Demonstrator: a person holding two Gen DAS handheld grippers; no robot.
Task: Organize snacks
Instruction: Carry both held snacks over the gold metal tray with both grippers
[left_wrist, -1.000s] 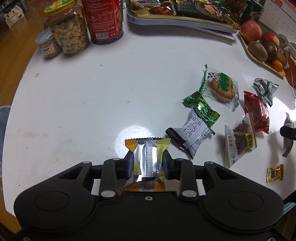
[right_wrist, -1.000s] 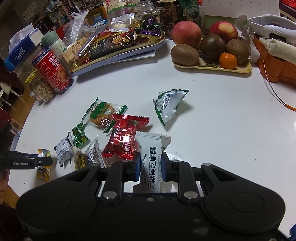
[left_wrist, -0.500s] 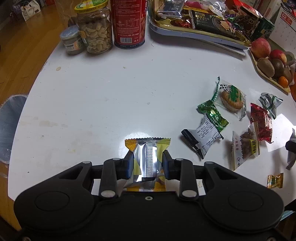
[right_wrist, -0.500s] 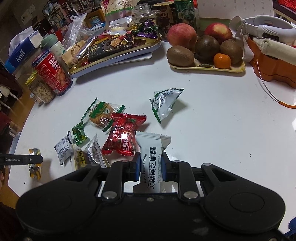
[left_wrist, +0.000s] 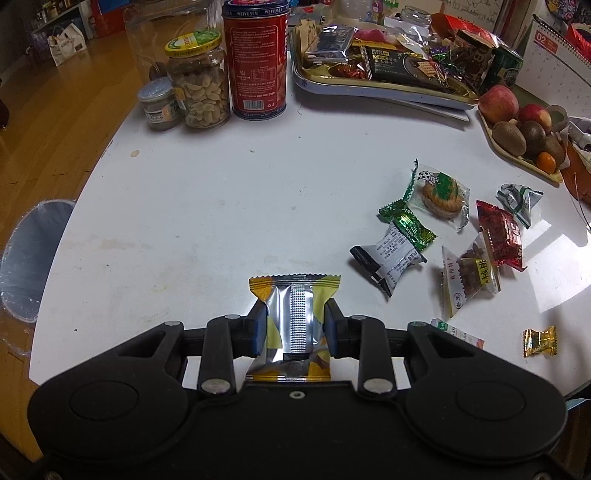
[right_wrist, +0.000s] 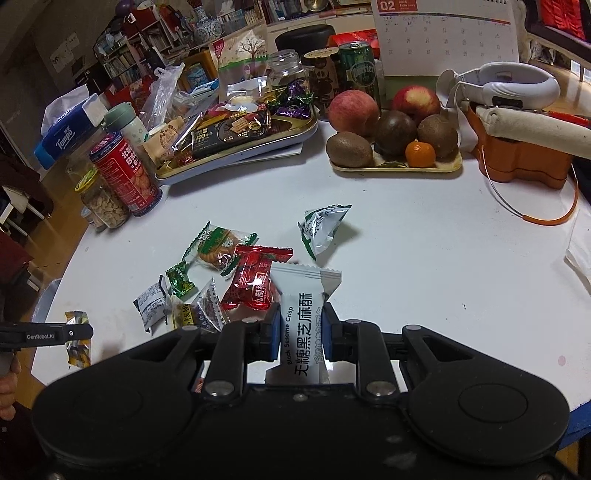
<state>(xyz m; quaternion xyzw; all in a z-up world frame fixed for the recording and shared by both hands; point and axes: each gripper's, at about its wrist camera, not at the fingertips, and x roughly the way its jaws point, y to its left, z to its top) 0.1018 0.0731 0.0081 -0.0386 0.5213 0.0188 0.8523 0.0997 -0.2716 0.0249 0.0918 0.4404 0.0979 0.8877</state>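
Right now I am looking across a round white table (left_wrist: 221, 192) with faint smudges on it, set over a wooden floor (left_wrist: 48, 122), and in the right wrist view crowded bookshelves (right_wrist: 125, 62) fill the room beyond it. Taking the gold tray (right_wrist: 258, 147) at the far side as my landmark: it is heaped with wrapped sweets and a dark chocolate bar (right_wrist: 225, 133). Left of the tray stand a red tin (left_wrist: 256, 59), a glass jar of peanuts (left_wrist: 199, 81) with a yellow-green lid, and a small grey-lidded jar (left_wrist: 159, 105), all close together. Right of the tray a flat fruit dish (right_wrist: 399, 168) carries apples, kiwis, a dark round fruit and a small orange. On the near side of the tray, loose snacks lie scattered on bare tabletop: a biscuit packet (left_wrist: 439, 192), a green candy (left_wrist: 406, 225), a red packet (left_wrist: 498, 236), a walnut packet (left_wrist: 469, 273) and a gold candy (left_wrist: 539, 341). My left gripper (left_wrist: 294, 328) is clamped on a silver-and-yellow snack packet (left_wrist: 293, 295), raised above the table's near edge. My right gripper (right_wrist: 301, 328) is clamped on a white sesame crisp packet (right_wrist: 303, 299), just in front of the red packet.
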